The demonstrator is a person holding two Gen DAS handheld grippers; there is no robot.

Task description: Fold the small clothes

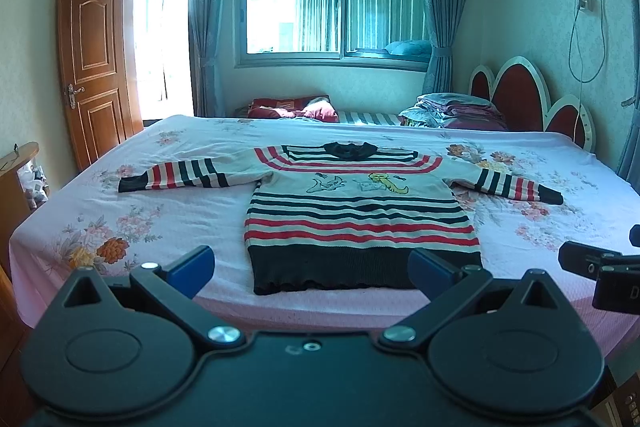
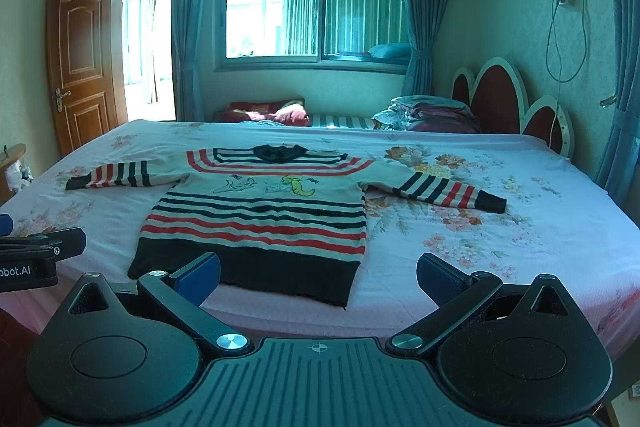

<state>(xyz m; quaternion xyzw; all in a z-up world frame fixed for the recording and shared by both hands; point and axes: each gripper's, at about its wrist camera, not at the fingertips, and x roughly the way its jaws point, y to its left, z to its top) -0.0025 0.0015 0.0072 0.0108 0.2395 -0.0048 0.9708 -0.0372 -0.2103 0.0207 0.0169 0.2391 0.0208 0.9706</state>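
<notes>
A small striped sweater (image 1: 356, 211) (image 2: 260, 215) lies flat on the bed, front up, with red, dark and white bands, a cartoon print on the chest and a dark hem toward me. Both sleeves are spread out sideways. My left gripper (image 1: 312, 273) hangs open just before the hem, above the bed's near edge, holding nothing. My right gripper (image 2: 318, 279) is open too, facing the hem's right corner, empty. Each gripper shows at the edge of the other's view: the right gripper (image 1: 600, 267) and the left gripper (image 2: 36, 255).
The bed (image 1: 160, 227) has a pink floral sheet and fills the middle of the room. Folded bedding (image 1: 452, 111) and a red pillow (image 1: 292, 107) lie at its far side, by a scalloped headboard (image 1: 532, 99). A wooden door (image 1: 94, 67) stands open at left.
</notes>
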